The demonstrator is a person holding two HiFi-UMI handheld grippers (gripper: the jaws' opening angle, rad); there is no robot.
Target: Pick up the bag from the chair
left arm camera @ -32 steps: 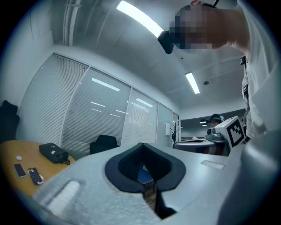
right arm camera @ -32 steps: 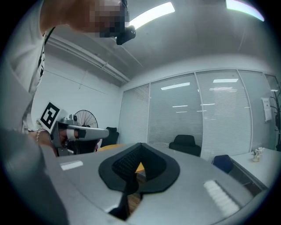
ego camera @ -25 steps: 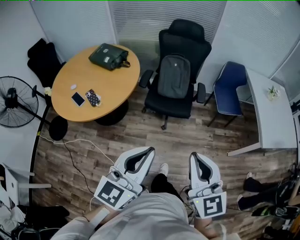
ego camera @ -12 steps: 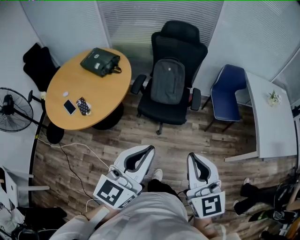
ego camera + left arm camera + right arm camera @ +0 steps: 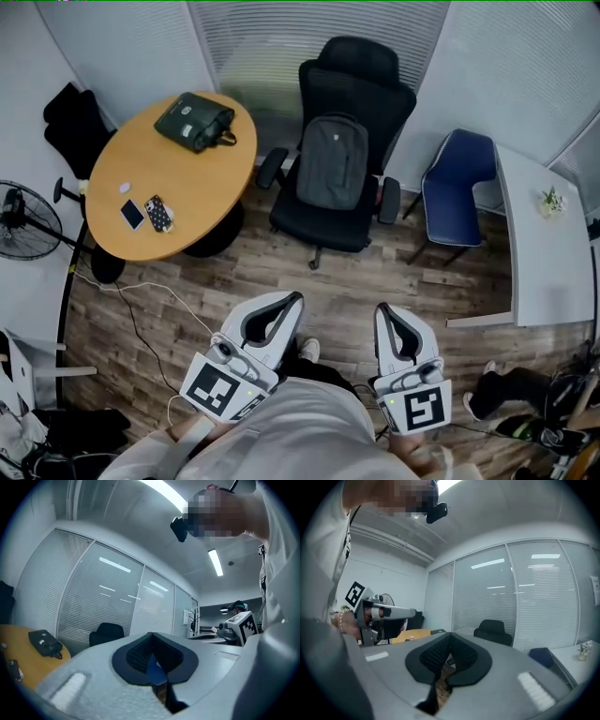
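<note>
The grey fabric backpack (image 5: pixel 332 162) stands upright on the seat of the black swivel office chair (image 5: pixel 361 70). The left gripper (image 5: pixel 289 300) and right gripper (image 5: pixel 386 310) hover well short of that chair, jaws together, empty.

The right hand-held gripper (image 5: pixel 449 645) is filling the lower frame, its jaws pressing together with nothing between them. A black office chair (image 5: pixel 493 631) is standing right of centre before window blinds, a blue chair (image 5: pixel 541 656) is showing at lower right, and the left hand-held gripper (image 5: pixel 383 615) is hovering at left.
</note>
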